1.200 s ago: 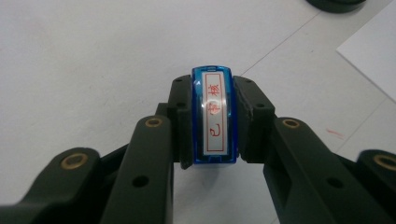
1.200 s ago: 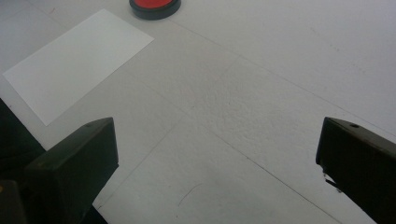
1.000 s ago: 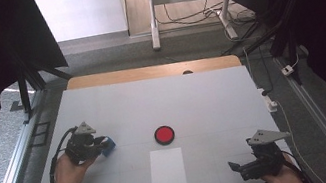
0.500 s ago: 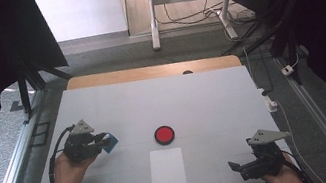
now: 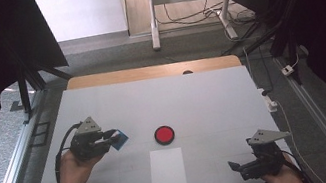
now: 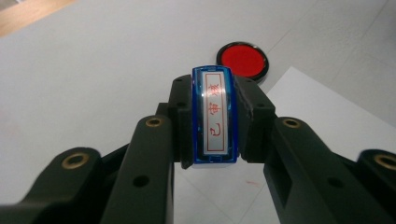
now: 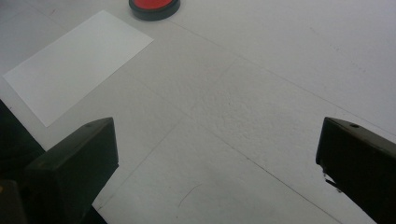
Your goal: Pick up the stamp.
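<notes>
A blue stamp with red characters on its white label is clamped between the pads of my left gripper, which is shut on it above the table's left side. In the high view the stamp pokes out toward a round red ink pad at the table's middle; that pad lies just beyond the stamp in the left gripper view. A white sheet of paper lies in front of the pad. My right gripper rests open at the front right, with bare table between its jaws.
The white table has a wooden strip along its far edge. A metal rail runs along the left side, and cables and a plug strip sit off the right edge. The paper and pad lie left of the right gripper.
My left gripper has risen off the table with the blue stamp and drifted slightly right toward the ink pad. The right gripper has stayed put.
</notes>
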The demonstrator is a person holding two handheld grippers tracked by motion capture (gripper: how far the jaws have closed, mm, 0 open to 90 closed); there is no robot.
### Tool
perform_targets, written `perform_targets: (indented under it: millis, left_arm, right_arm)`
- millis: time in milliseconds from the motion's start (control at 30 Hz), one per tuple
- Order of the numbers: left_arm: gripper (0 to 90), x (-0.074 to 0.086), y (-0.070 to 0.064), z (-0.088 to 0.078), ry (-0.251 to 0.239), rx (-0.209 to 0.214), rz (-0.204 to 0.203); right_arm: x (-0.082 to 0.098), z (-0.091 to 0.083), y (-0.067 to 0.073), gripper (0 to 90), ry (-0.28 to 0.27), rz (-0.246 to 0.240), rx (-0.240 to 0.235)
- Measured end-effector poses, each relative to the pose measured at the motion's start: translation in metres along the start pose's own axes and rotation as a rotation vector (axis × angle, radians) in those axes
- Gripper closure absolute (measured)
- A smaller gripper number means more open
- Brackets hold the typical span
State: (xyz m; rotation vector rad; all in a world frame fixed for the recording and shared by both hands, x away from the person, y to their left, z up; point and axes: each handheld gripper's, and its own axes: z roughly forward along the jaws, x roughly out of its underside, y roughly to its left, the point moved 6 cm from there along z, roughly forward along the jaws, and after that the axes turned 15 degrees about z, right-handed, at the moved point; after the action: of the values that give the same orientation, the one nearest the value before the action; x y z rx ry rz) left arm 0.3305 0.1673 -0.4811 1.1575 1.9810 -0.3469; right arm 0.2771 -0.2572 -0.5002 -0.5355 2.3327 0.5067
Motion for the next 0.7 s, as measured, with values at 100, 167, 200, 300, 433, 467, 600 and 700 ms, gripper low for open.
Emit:
perform_targets:
  millis: [100,167,200,300,433,467,600,700]
  left_arm:
    - [70.7,-0.008,-0.004,-0.001,-0.017,0.010,0.004]
    - [70.7,-0.012,-0.006,-0.002,-0.028,0.022,0.005]
    - [70.7,-0.014,-0.007,-0.002,-0.034,0.025,0.004]
    - [70.7,-0.020,-0.011,-0.002,-0.048,0.049,0.007]
    - [70.7,-0.029,-0.016,-0.002,-0.062,0.079,0.016]
    - [70.7,-0.031,-0.017,-0.001,-0.066,0.082,0.015]
    - [70.7,-0.040,-0.020,0.000,-0.082,0.101,0.021]
    - [70.7,-0.050,-0.024,0.001,-0.104,0.120,0.037]
  right_arm:
    - [0.000,0.000,0.000,0.0,0.000,-0.001,0.000]
    - [0.000,0.000,0.000,0.0,0.000,0.000,0.000]
    - [0.000,0.000,0.000,0.0,0.000,0.000,0.000]
    - [0.000,0.000,0.000,0.0,0.000,0.000,0.000]
    - [0.000,0.000,0.000,0.0,0.000,-0.001,0.001]
    - [0.000,0.000,0.000,0.0,0.000,-0.001,0.001]
    - [0.000,0.000,0.001,0.0,-0.002,-0.002,0.001]
    - [0.000,0.000,0.001,0.0,-0.001,-0.005,0.002]
